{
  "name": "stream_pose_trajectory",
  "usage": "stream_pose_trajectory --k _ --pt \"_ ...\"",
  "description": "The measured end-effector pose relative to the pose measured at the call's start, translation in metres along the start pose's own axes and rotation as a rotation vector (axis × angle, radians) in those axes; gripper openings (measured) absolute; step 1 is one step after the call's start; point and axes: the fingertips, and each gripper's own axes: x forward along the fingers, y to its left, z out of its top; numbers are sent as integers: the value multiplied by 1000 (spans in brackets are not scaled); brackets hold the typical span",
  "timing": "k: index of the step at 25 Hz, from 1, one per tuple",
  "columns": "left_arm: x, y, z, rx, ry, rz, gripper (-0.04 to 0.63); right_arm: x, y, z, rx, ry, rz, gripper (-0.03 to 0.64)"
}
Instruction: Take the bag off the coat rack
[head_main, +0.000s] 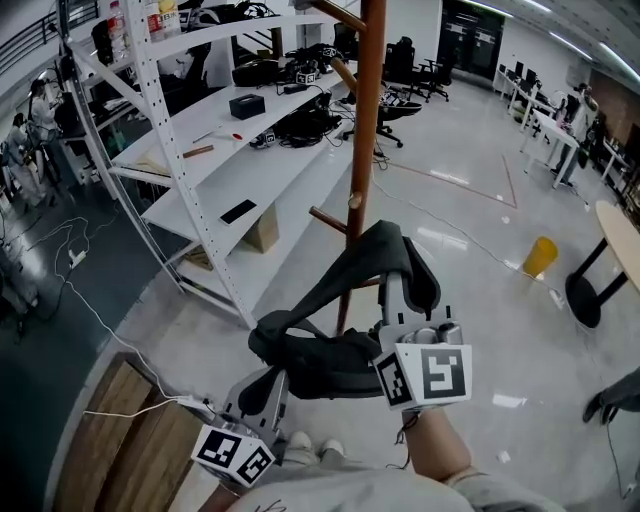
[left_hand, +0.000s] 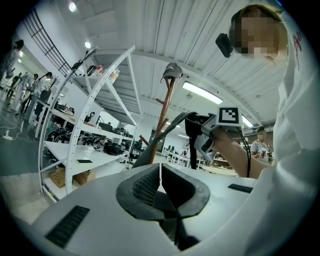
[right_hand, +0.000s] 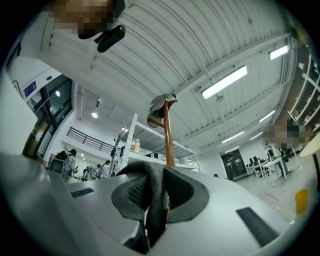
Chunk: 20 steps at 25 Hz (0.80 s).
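Your left gripper sits low, angled up and to the right, with its tip just at the left end of the bag. Its jaws are pressed together, and in the left gripper view only a sliver of light shows between the pads, so no cloth appears to be caught there. The bag is a dark, slack bundle slung in front of the lower part of the coat rack. Its body sags between your two tools, and the strap loops up close beside the pole, just right of the low peg. Whether the loop has cleared the rack, you cannot tell from here. Judging by how it droops and folds, expect it to handle as soft, limp fabric: fairly light, not fragile and not slippery, but prone to swing and bunch. The strap looks like the best place to hold, since the body would only crumple. Your right gripper points up and away toward the pole, its forearm rising from the bottom edge and the marker cube facing you. Its jaws pinch a fold of that strap firmly between the pads.
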Motion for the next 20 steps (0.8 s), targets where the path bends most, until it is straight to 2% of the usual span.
stream_pose_trajectory --k 4,8,15,20 --pt "-3 3 0 28 -1 -5 28 -19 7 -5 22 14 15 49" --pt "-8 5 -4 17 5 -11 28 -41 19 -8 23 18 26 49" --pt "-35 -10 -7 10 30 -102 28 -95 27 -8 53 43 -35 49" --pt "-81 -14 -6 36 38 -159 28 -142 67 -11 -19 74 -87 49"
